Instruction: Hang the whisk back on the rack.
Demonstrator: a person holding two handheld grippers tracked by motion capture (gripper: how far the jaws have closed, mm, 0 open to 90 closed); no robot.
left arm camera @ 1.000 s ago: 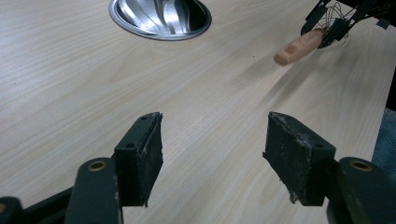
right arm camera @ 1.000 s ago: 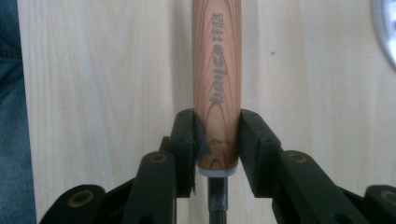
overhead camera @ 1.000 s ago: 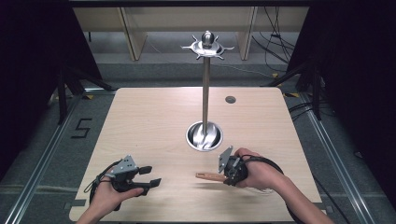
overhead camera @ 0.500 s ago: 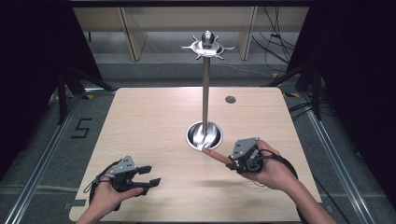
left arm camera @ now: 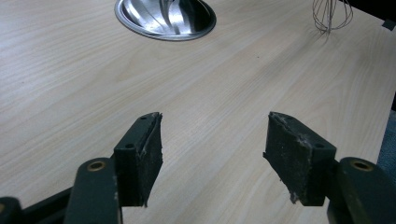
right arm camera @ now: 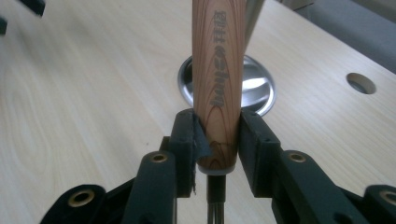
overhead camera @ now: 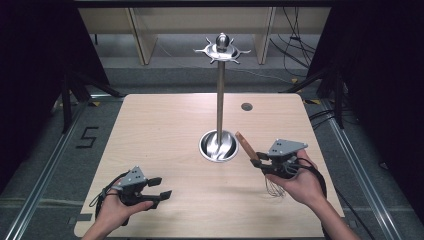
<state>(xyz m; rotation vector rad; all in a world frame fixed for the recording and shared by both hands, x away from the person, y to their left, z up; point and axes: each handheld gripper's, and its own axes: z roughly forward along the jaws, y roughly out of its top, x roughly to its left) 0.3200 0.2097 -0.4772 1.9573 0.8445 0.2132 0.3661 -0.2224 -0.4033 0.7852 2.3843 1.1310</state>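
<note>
A whisk with a wooden handle (overhead camera: pixel 246 145) and wire loops (overhead camera: pixel 274 187) hangs in my right gripper (overhead camera: pixel 259 165), which is shut on the handle's lower end. The handle tilts up and left toward the stand's round steel base (overhead camera: pixel 218 146). In the right gripper view the handle (right arm camera: pixel 218 70) rises between the jaws of the right gripper (right arm camera: pixel 217 140), with the base (right arm camera: pixel 257 91) behind it. The stand's pole (overhead camera: pixel 220 100) carries a ring of hooks (overhead camera: pixel 222 49) on top. My left gripper (overhead camera: pixel 160 187) rests open near the front left edge; in its own view the left gripper (left arm camera: pixel 215 154) holds nothing.
A small round hole (overhead camera: pixel 246 106) sits in the light wooden tabletop (overhead camera: pixel 160 130) at the back right. Dark curtains flank the table and cables lie on the floor behind. The whisk's wires (left arm camera: pixel 330 14) and the base (left arm camera: pixel 166 16) lie ahead in the left gripper view.
The right gripper has lifted the whisk off the table, swung right and turned, so the handle now points up toward the stand's base. The left gripper has stayed put.
</note>
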